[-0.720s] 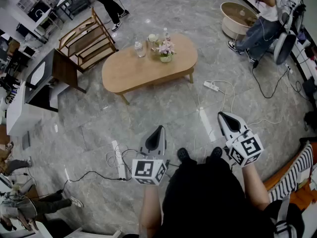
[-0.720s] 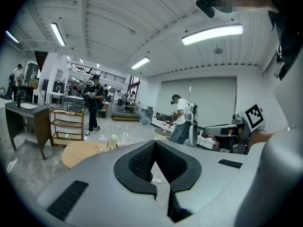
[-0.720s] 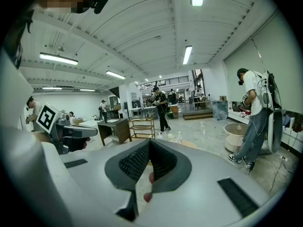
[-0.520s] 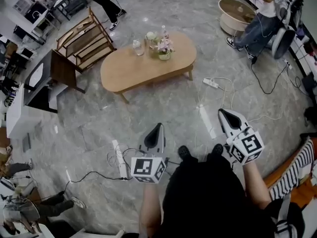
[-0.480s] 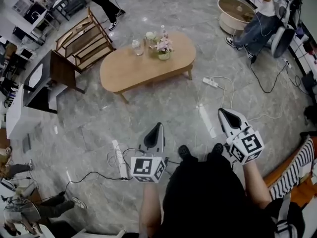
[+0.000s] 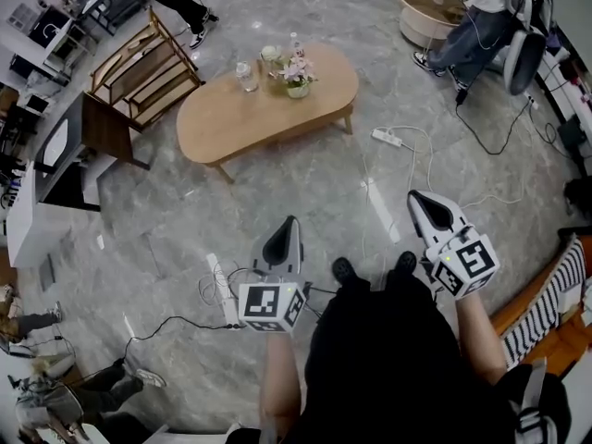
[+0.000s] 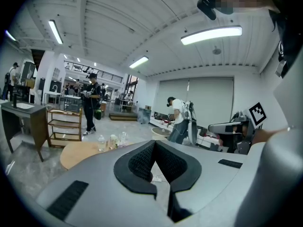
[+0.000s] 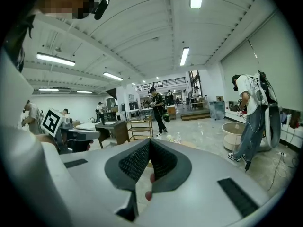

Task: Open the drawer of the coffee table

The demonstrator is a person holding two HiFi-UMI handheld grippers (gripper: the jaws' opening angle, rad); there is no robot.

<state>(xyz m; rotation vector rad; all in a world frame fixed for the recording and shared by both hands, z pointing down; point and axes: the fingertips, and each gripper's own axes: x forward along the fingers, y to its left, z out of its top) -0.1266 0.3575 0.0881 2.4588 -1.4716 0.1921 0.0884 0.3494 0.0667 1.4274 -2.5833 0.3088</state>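
The oval wooden coffee table (image 6: 268, 104) stands on the marble floor well ahead of me, with bottles and a small flower pot (image 6: 298, 79) on its far side. No drawer shows from above. My left gripper (image 6: 292, 219) and right gripper (image 6: 413, 195) hover at waist height, both far short of the table, both shut with nothing between the jaws. In the left gripper view the closed jaws (image 7: 154, 143) point over the table top (image 7: 78, 153). The right gripper view shows its closed jaws (image 8: 149, 140) aimed toward the room.
A wooden shelf rack (image 6: 139, 63) and a dark desk (image 6: 92, 128) stand left of the table. Power strips with cables lie on the floor (image 6: 379, 206) (image 6: 220, 289) between me and the table. A round low table (image 6: 430, 3) and a person (image 6: 472, 30) are at the far right.
In the head view the table and floor have slid up and to the left. Both grippers stay shut in front of my body.
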